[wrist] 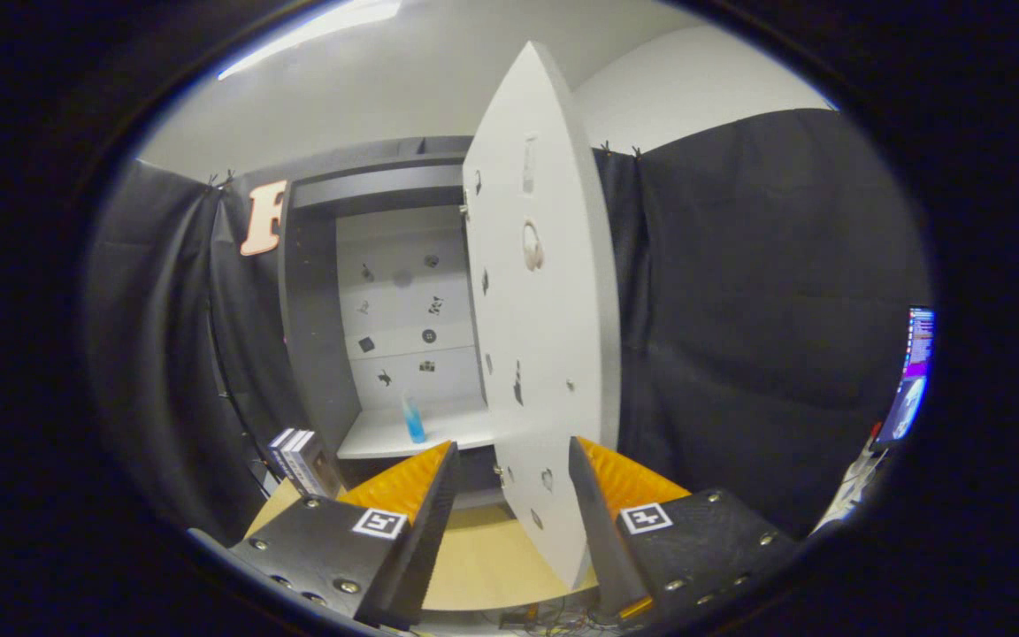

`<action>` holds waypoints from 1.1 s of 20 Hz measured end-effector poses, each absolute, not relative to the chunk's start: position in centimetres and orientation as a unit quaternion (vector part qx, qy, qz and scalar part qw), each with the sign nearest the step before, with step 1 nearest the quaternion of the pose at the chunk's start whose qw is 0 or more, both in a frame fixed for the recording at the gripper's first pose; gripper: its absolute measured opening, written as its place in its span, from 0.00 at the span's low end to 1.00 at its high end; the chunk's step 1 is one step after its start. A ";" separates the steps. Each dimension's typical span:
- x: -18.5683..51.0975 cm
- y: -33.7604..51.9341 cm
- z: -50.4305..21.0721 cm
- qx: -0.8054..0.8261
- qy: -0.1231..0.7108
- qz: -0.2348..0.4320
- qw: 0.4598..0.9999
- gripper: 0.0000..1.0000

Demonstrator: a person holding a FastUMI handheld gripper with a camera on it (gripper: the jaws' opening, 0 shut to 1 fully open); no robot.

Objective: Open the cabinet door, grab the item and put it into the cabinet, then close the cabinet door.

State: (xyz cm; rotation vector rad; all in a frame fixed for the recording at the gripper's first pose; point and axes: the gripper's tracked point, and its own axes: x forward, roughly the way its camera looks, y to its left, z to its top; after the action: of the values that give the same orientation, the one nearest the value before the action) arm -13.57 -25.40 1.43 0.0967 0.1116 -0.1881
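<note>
Cabinet (324,354) standing open, its white door (545,310) swung out edge-on toward the camera, lower edge hanging between the two fingers. Gripper (509,469) spread wide apart, clamped on nothing; whether the right finger brushes the door face cannot be told. Small blue bottle (412,420) already upright on the white shelf (386,435) inside, near its front edge, just beyond the left finger. Closing step apparently next. Door likely a stiff, light panel on hinges, smooth and somewhat slippery on its painted face, so better pushed flat on the outer face or nipped across the thin free edge, low down, away from the hinge side. Bottle probably light and tippy; a hard swing risks jarring it. Boxes (302,460) stacked at the wooden tabletop's (483,566) far left corner, beside the cabinet.
</note>
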 end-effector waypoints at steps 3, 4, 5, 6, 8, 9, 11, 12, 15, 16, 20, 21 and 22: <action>-13.3 -27.6 -0.1 0.039 0.058 -0.119 0.990 0.81; -13.4 -28.8 -0.3 0.039 0.061 -0.125 0.989 0.81; -13.6 -30.0 -0.5 0.037 0.063 -0.131 0.989 0.81; -13.5 -31.2 -0.8 0.033 0.066 -0.138 0.988 0.81; -13.2 -33.5 -2.0 0.025 0.078 -0.145 0.986 0.81; -12.7 -34.3 -2.4 0.023 0.083 -0.147 0.985 0.81; -11.2 -34.3 -3.5 0.026 0.091 -0.139 0.986 0.82; -10.8 -34.2 -4.1 0.026 0.097 -0.134 0.986 0.82; -9.2 -34.0 -4.8 0.010 0.095 -0.131 0.987 0.82; -9.1 -33.8 -4.7 0.004 0.092 -0.130 0.987 0.81; -9.6 -32.6 -4.7 0.013 0.095 -0.114 0.989 0.81; -9.5 -32.2 -4.9 0.012 0.093 -0.108 0.990 0.81; -9.5 -31.6 -4.8 0.013 0.091 -0.100 0.991 0.81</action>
State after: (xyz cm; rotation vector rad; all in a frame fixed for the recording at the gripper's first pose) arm -9.55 -31.63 -4.75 0.0256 0.1825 -0.1998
